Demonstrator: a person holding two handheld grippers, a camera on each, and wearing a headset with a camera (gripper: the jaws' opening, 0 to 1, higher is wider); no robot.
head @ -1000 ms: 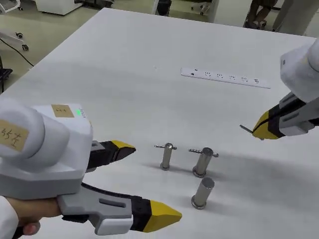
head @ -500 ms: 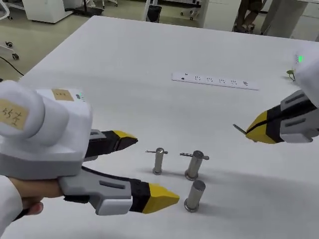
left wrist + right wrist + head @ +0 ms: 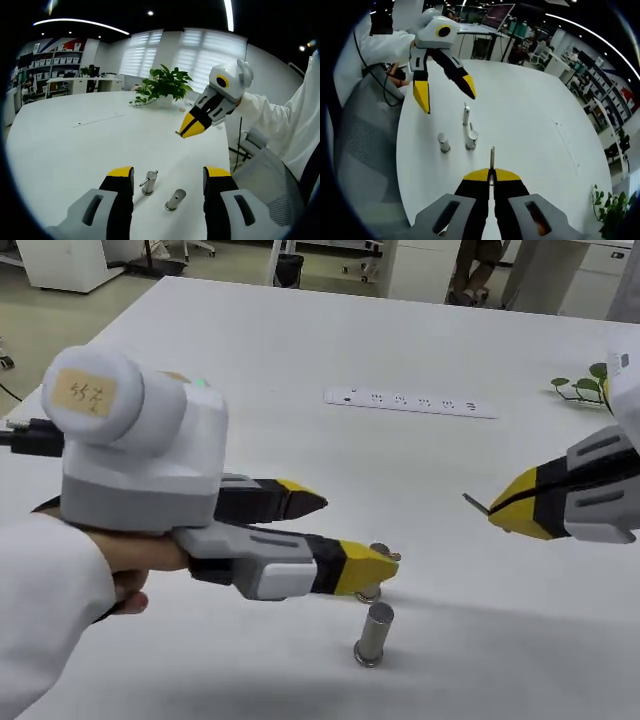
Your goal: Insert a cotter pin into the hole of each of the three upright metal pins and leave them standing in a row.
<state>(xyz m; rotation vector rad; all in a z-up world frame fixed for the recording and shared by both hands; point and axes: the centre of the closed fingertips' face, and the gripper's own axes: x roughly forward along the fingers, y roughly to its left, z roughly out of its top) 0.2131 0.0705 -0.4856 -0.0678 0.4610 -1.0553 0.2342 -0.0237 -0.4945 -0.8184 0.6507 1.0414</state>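
Three upright metal pins stand on the white table. In the right gripper view the far pin and the middle pin each carry a cotter pin, while the near pin is bare. In the head view the bare pin stands free and one pinned pin peeks from behind my left gripper, which hangs open just above the pins. Two pins lie between its jaws in the left gripper view. My right gripper is shut on a loose cotter pin, held right of the pins.
A white power strip lies further back on the table. A potted plant stands at the far right edge. Chairs and office furniture stand beyond the table. A person's sleeve is at the lower left.
My left gripper has moved right and forward over the pins, now covering two of them in the head view. The right gripper has stayed in about the same place, still holding the cotter pin.
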